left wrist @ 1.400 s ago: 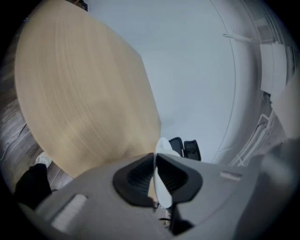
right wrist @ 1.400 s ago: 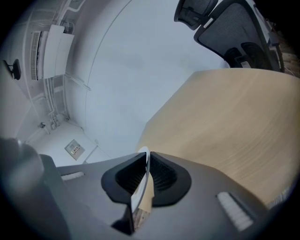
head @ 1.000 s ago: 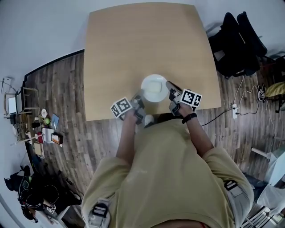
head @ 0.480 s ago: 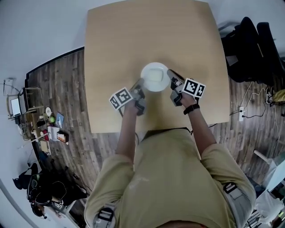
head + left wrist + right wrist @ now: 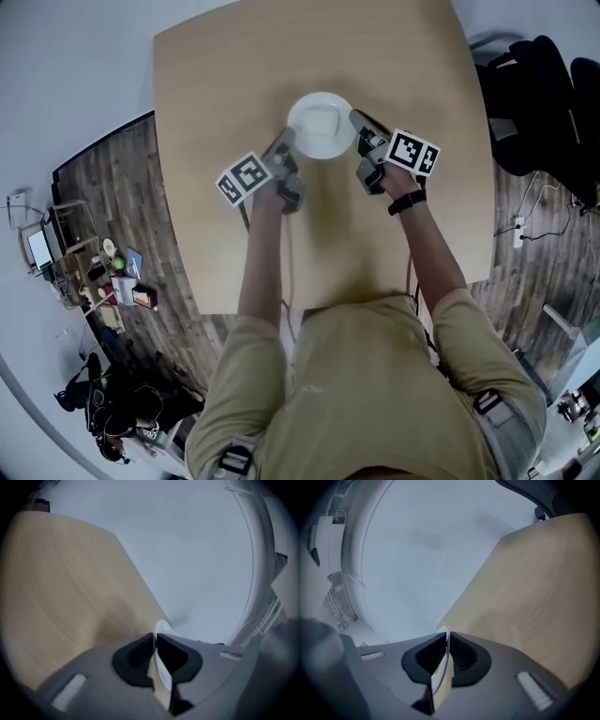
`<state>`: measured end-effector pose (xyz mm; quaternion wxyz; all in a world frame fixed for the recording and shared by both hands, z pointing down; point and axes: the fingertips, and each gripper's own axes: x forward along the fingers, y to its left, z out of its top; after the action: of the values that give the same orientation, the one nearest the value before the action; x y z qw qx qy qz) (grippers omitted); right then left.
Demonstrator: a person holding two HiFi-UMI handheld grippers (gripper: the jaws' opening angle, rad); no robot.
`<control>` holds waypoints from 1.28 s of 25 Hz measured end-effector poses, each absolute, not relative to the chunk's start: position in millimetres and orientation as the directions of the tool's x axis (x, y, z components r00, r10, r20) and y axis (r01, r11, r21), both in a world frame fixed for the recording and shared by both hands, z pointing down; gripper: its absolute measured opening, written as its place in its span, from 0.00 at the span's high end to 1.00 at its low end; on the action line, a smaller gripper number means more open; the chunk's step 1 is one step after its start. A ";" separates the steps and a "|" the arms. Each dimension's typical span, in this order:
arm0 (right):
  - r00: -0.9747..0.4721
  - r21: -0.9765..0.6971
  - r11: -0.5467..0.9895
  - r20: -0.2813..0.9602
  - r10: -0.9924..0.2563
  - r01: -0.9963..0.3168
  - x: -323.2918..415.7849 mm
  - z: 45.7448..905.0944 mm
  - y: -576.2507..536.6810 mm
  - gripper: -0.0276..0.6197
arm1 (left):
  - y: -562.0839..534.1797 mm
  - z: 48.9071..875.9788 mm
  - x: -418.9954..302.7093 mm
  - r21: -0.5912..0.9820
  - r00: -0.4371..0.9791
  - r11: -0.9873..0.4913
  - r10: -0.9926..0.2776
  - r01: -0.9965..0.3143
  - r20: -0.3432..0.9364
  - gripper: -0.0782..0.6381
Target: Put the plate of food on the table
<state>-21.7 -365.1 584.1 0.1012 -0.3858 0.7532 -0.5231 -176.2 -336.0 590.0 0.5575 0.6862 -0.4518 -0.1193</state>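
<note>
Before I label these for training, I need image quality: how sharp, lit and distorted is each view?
Head view: sharp, evenly lit, fisheye bows the table edges; the white plate is washed out, food unreadable. Left gripper view: wood grain smeared by motion blur, dark vignetted corners. Right gripper view: same smear and vignette.

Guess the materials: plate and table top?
Plate: plain white, smooth, thin rim; probably ceramic or melamine, can't tell which. Table: pale top with faint wood grain, matte; likely laminate or veneer.
</note>
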 end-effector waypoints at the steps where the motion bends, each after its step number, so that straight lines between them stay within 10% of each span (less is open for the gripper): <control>1: -0.678 -0.863 0.159 0.249 -0.691 -0.480 -20.7 584.3 -378.1 0.92 | -349.5 591.5 -175.1 0.870 0.562 0.022 -0.756 -0.493 0.337 0.87; 32: -0.462 -0.535 0.079 0.635 -0.619 -0.841 -30.2 673.6 -559.4 0.89 | -542.1 674.2 -170.7 0.585 0.400 0.064 -0.669 -0.808 0.626 0.71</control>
<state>-30.2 -559.4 673.6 -0.1222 -0.5038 0.7243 -0.4545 -170.7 -542.1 674.2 0.4871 0.6804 -0.5428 0.0715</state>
